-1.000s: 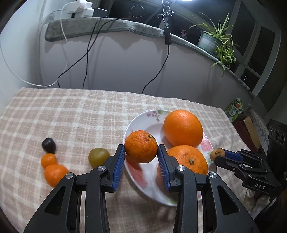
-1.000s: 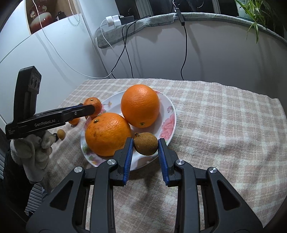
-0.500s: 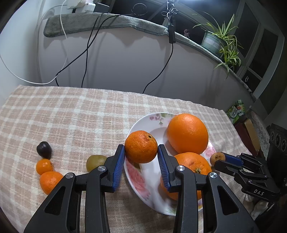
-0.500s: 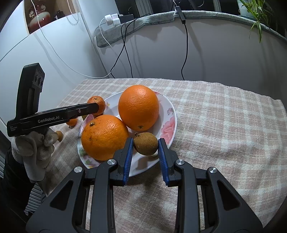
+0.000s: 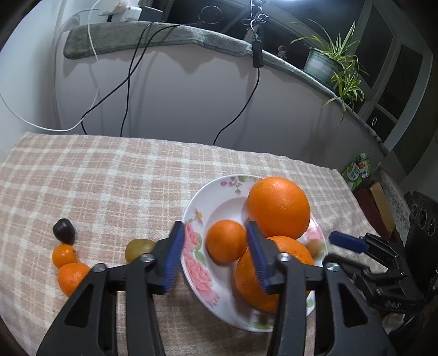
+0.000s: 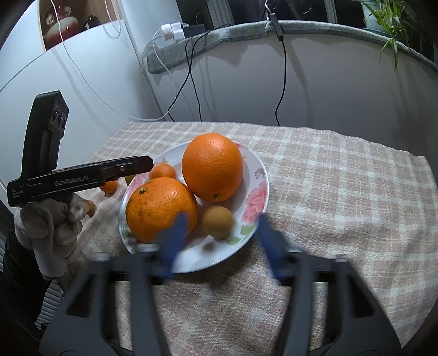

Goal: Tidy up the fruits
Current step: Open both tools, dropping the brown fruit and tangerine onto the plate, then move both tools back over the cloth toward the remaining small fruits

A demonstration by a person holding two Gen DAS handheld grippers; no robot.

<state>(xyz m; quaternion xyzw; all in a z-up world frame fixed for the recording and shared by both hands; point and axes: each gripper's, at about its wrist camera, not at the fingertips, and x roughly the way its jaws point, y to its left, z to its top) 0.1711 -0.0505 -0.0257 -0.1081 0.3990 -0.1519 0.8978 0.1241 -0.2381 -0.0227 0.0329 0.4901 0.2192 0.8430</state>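
Both my grippers have just been opening. My left gripper (image 5: 213,252) stands released around the mandarin (image 5: 226,241), now on the plate (image 5: 197,276); my right gripper (image 6: 219,241) is released too, the small brown fruit (image 6: 218,222) dropped between its jaws. Loose fruit (image 5: 71,278) lies left of my left gripper, nearer that hand.

Lit hard from a lamp (image 5: 276,1) overhead, throwing cable shadows on the wall (image 5: 178,90). Dim, vignetted black at every corner, with fisheye bending at the edges. Motion-smeared across the right gripper's fingers (image 6: 175,241); crisp on the oranges (image 6: 212,167).
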